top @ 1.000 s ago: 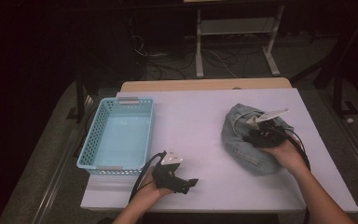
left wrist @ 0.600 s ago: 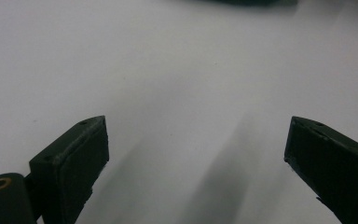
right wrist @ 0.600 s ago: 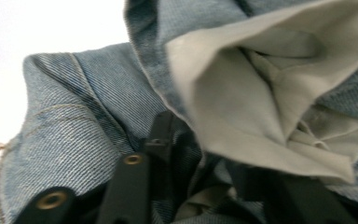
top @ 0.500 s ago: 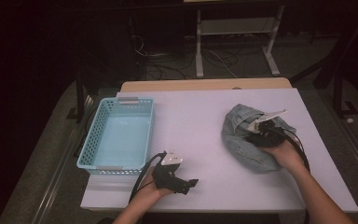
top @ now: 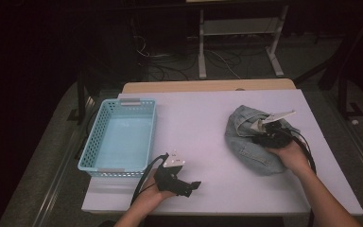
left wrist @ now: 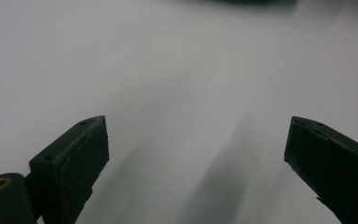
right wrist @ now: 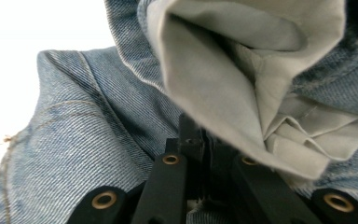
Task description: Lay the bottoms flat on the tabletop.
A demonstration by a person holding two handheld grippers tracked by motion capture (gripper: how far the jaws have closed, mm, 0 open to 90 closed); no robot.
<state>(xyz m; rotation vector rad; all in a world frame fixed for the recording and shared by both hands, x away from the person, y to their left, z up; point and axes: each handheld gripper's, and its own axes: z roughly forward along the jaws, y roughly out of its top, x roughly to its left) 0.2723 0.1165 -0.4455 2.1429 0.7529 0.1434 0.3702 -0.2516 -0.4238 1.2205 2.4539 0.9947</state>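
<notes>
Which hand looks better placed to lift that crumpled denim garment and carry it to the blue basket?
The right one, probably. The right gripper has just closed its jaws on a fold of the denim garment. The left gripper sits open on bare table, away from the garment, though nearer the basket.

The left gripper (top: 194, 185) rests low near the front edge of the table, left of its middle, held from behind by the left hand (top: 157, 191) with the forearm coming in from the bottom edge; its jaws stand wide apart with nothing between them. The right gripper (top: 260, 135) sits toward the right side of the table, gripped by the right hand (top: 289, 153) on a forearm angling in from the bottom right corner. Its jaws have just been closing and now pinch together on folds of the denim cloth (right wrist: 88, 135).
</notes>
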